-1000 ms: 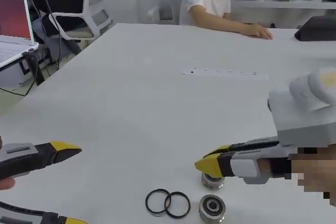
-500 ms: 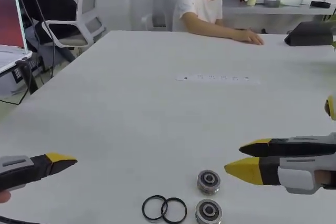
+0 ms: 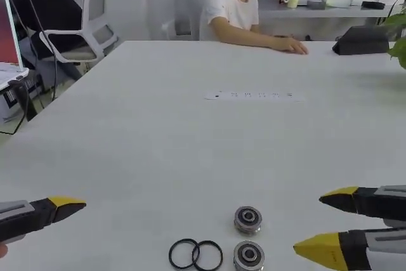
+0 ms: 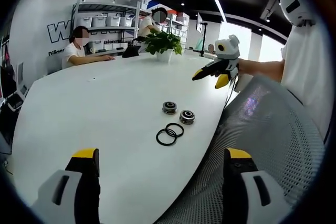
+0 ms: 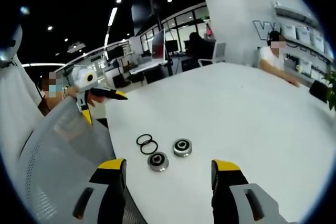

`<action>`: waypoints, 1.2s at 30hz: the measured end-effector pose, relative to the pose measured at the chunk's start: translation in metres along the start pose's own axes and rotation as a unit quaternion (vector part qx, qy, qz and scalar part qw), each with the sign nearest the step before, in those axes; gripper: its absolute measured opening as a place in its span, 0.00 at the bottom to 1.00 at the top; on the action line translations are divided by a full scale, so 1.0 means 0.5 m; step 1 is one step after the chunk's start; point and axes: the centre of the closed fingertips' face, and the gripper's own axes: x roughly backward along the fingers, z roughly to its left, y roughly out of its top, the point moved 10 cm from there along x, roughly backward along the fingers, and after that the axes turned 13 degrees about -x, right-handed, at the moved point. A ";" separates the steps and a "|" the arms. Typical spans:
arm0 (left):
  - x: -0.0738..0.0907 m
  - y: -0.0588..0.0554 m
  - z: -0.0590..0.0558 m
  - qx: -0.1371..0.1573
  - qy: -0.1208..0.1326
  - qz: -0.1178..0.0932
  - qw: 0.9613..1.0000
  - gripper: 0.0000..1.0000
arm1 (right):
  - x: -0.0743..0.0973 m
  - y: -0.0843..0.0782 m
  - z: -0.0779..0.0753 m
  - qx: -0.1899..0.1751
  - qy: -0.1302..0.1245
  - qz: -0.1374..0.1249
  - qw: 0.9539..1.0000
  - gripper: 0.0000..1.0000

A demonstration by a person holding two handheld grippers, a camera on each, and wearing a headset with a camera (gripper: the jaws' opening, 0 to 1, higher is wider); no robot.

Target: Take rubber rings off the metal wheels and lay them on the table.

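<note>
Left yellow-tipped black gripper hangs spread wide and empty, well left of two overlapping black rubber rings lying on the white table. Just right of them stand two round metal wheels. Right yellow-tipped gripper hovers agape, empty, beside the wheels.

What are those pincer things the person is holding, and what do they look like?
The left gripper and the right gripper match. Each has two long, pointed black jaws with yellow tips, set on a pale grey body with dark slots. The person wears a white top.
</note>
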 end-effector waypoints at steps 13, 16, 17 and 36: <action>-0.002 -0.005 -0.005 0.007 -0.007 0.002 1.000 0.99 | 0.022 -0.056 -0.006 -0.029 -0.031 0.010 0.999 0.81; -0.002 -0.004 -0.006 0.008 -0.007 0.000 1.000 0.99 | 0.025 -0.067 -0.008 -0.031 -0.041 0.013 0.999 0.87; -0.003 -0.005 -0.007 0.009 -0.007 0.000 1.000 0.99 | 0.027 -0.069 -0.009 -0.033 -0.044 0.014 0.998 0.88; -0.008 -0.016 -0.022 0.018 -0.011 0.019 1.000 0.99 | 0.052 -0.113 -0.003 -0.056 -0.087 0.025 0.994 0.96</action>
